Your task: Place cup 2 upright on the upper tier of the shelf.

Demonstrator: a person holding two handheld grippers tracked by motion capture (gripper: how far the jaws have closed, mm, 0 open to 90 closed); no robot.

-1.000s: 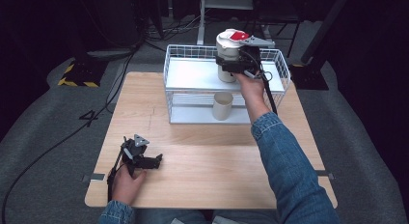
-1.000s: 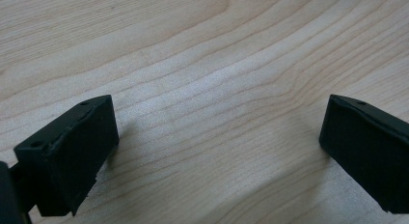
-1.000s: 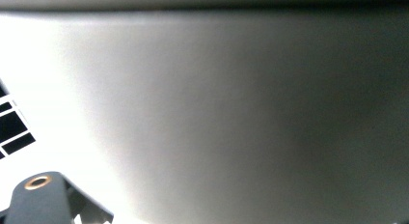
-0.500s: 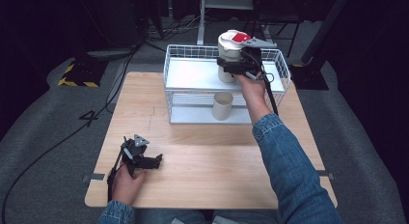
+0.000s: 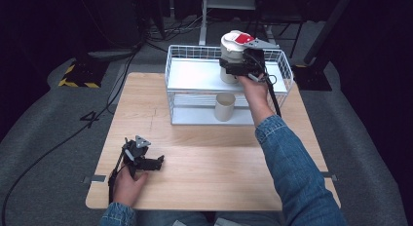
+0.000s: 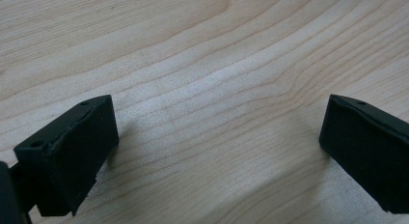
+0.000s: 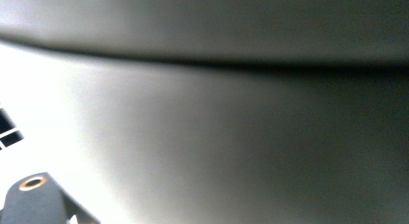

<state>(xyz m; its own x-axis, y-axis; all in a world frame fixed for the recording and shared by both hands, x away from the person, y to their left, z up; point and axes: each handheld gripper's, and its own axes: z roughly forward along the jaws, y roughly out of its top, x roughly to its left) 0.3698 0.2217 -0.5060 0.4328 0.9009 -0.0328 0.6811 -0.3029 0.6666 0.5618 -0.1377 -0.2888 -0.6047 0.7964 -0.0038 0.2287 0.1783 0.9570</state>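
Up on the wire rack's (image 5: 195, 55) top shelf, the right gripper (image 5: 233, 69) clasped the white canister (image 5: 233, 53), its jaws just easing apart, likely releasing it. The left gripper (image 5: 155, 162) rested on the wooden table (image 5: 209, 158), wide open and empty, out of the way.

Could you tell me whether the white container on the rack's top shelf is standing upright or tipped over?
Upright: the white container stands on the wire rack top shelf, red-marked lid facing up, with the right gripper at its side.

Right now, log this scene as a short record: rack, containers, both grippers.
rack: white wire rack with two levels, at the far side of the wooden table
upper level: white tub with a red-and-white lid, upright
lower level: beige cup, upright
right gripper: at the tub's side, jaws have just been opening; grip cannot be told
left gripper: resting on the table, jaws open, nothing between them
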